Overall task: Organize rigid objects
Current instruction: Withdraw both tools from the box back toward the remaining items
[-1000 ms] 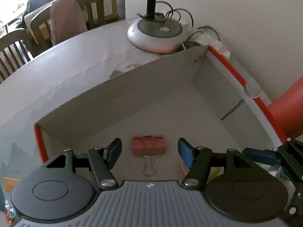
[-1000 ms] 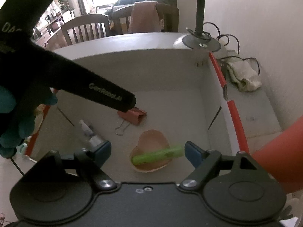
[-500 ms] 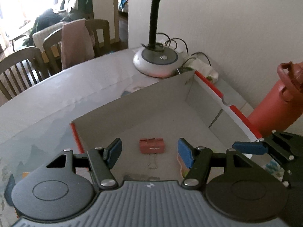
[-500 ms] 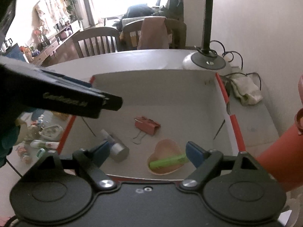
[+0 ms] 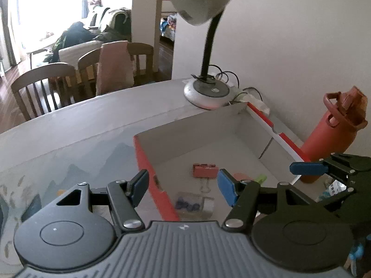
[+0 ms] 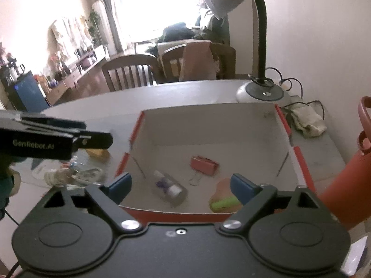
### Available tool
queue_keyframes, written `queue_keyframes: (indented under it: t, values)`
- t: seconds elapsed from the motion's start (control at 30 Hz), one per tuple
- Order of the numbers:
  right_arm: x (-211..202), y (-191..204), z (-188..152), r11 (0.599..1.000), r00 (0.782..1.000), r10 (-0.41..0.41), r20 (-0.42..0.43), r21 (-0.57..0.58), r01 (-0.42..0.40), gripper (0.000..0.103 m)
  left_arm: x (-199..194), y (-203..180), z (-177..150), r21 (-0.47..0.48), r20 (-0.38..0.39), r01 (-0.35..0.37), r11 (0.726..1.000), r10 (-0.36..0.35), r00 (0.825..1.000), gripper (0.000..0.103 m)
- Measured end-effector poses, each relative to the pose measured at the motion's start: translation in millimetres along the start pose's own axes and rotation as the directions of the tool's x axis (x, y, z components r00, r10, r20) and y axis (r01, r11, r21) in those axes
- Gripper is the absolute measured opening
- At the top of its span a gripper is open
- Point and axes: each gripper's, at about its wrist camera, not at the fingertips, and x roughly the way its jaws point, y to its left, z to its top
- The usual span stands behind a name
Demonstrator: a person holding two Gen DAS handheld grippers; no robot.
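A shallow white box with red edges [image 5: 148, 162] [image 6: 136, 127] lies on the table. In it are a red binder clip [image 5: 205, 170] [image 6: 204, 165], a small clear bottle [image 6: 169, 187] [image 5: 192, 205], and a heart-shaped dish [image 6: 221, 185] holding a green tube [image 6: 223, 203] [image 5: 260, 178]. My left gripper [image 5: 183, 186] is open and empty, above the box's left edge. My right gripper [image 6: 183, 185] is open and empty, above the box's near edge. Each gripper shows in the other's view.
A desk lamp [image 5: 208, 90] [image 6: 262, 90] stands behind the box. A red water bottle [image 5: 329, 134] [image 6: 347, 185] stands right of it. A cloth and cables [image 6: 306, 122] lie by the wall. Loose small items [image 6: 76, 173] lie left of the box. Chairs [image 6: 129, 74] stand behind the table.
Both grippers have pulled up and back out of the box, open and empty. The left one has also shifted left. The objects in the box have not moved.
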Motion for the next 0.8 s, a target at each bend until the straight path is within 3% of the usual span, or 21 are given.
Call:
queue_keyframes:
  t: [0.3,0.53,0.8]
  values:
    - [-14.2,43.6,-13.2,0.997,0.995,0.08,0.063,0.002,-0.08,0.099,-35.6,42.4,-38.3,-0.059,0.034,-0.013,0.998,0.015,0.999,0.079]
    - [-13.0,90.9,-26.6,0.99,0.987,0.142,0.08,-0.037,-0.139,0.1,-66.1,78.8,-68.1,-0.067,0.067,-0.026,0.997,0.031,0.997,0.08]
    - [-2.5,142.5,-40.5,0.987,0.986,0.152,0.073,-0.053,-0.149,0.1,-92.5,127.8,-88.9,-0.099,0.092,-0.023,0.995,0.032,0.995,0.085]
